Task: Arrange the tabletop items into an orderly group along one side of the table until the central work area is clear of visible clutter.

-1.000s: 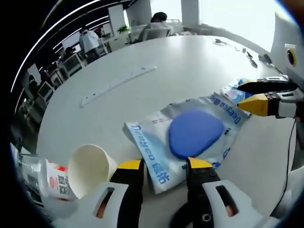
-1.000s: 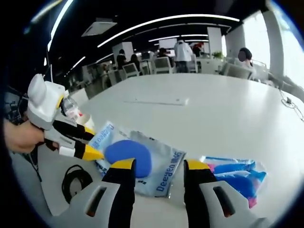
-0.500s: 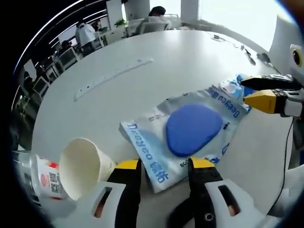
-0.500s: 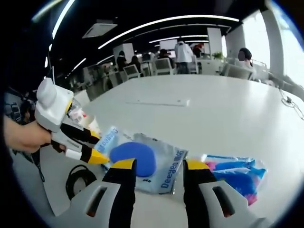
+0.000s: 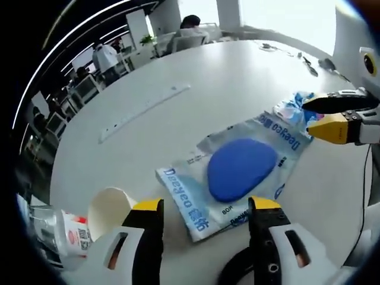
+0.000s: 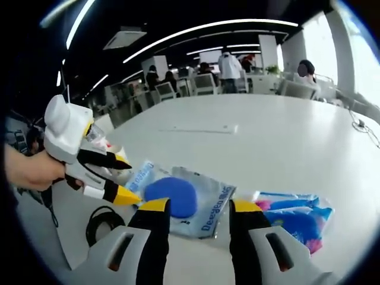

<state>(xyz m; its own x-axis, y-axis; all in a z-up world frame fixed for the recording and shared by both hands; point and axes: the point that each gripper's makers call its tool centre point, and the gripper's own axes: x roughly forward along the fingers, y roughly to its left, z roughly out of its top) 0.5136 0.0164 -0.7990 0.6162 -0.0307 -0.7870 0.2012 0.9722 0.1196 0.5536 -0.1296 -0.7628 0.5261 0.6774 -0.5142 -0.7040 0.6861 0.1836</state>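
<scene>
Near edge of the tabletop (image 5: 237, 77): a flat plastic packet (image 5: 234, 172) with a blue pad inside is seen lying between the two tools.
Left tool (image 5: 205, 208): jaws are held apart and nothing is grasped; the packet's near edge lies just beyond the tips.
Right tool (image 6: 193, 205): jaws are likewise parted and unloaded, poised over the packet's other side.
Second packet (image 6: 297, 217): a smaller blue and pink pack is seen at the right tool's right, close beside the first; whether they touch cannot be told.
Left of the packet: a paper cup (image 5: 110, 208) lies on its side beside a clear bottle (image 5: 56, 231) with a red and white label.
Far side: a long clear ruler (image 5: 142, 110) lies well apart from the rest.
Handling: the packet is judged light, soft and slippery; the film would likely crumple or slide if pushed.
Grip: a pinch on a free corner or sealed edge is judged best, away from the pad's bulge.
Task state: the items are not yet grouped along one side.
</scene>
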